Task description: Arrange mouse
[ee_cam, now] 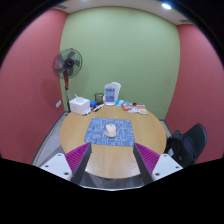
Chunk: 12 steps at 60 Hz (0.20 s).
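One view only is given, the gripper view. It looks over a round wooden table [75, 140] from above its near edge. The mouse [110, 128], pale in colour, lies on a blue patterned mouse pad [113, 137] near the middle of the tabletop, a little toward the near edge. The gripper [111, 162] hovers well short of it with its fingers [76, 157] spread wide, holding nothing. Along the far edge stand a white box [79, 103], a white kettle [111, 93] and some small items, perhaps cups, too small to name. A floor fan [67, 66] stands behind the table and a dark chair [187, 146] beside it. I judge the approach step is in hand: next, bring the fingers forward and down around the mouse, then close.
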Motion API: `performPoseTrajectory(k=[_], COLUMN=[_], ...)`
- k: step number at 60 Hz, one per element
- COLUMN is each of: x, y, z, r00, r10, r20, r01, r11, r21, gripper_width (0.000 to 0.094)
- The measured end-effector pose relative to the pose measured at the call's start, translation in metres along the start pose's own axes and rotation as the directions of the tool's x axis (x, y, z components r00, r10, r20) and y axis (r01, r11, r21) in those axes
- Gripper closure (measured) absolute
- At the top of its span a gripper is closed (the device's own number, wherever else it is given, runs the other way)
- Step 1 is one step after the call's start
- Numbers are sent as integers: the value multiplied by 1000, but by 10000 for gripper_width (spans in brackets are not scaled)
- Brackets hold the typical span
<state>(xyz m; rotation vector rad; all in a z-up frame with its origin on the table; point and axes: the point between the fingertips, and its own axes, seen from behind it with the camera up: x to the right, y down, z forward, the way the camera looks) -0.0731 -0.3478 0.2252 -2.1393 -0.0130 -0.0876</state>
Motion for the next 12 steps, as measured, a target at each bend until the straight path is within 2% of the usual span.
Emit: performPoseTrajectory(k=[12], x=[1], y=[16], z=[-37], r00=[1000], r10=[7], r20=[-10], r01=[-7], r11=[1000], r21=[-1], gripper_width=[93])
